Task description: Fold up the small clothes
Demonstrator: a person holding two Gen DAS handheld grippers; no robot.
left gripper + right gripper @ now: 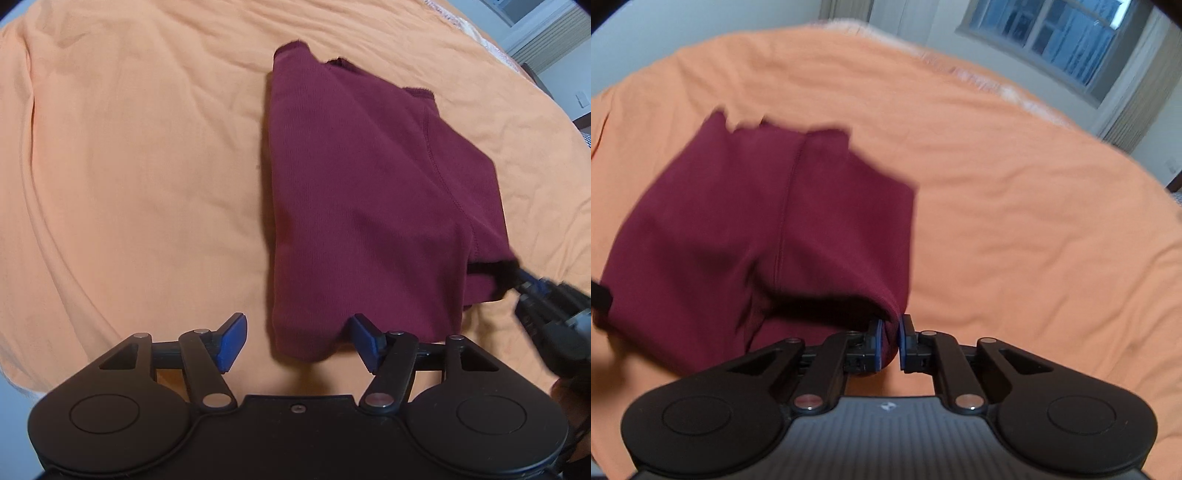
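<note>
- Dark red garment (354, 192), small, ribbed knit, already folded over on itself; lies on the orange sheet (129, 166) straight ahead of the left gripper (295, 341) and a little to its right.
- Stitched seam runs down the garment's right half. Which kind of garment it is cannot be told from the fold.
- Near edge of the garment sits between the left gripper's blue pads (231, 341), sagging into the gap. The jaws stand wide apart; the right pad touches or nearly touches the cloth, the left pad is clear of it.
- Right gripper (889, 341): jaws pressed together, pinching the garment's (757, 229) near right corner; the cloth lifts from there and drapes away ahead and to the left.
- Underside of the lifted flap is in deep shadow, layers not countable.
- Right wrist view is motion-blurred; the far edge of the garment looks ragged and unclear.
- In the left wrist view the right gripper (517, 280) enters at the right edge, mostly cut off, tips buried in cloth.
- Beyond the sheet: window (1052, 40) far ahead-right of the right gripper, curtain (1137, 107) beside it, both distorted.
</note>
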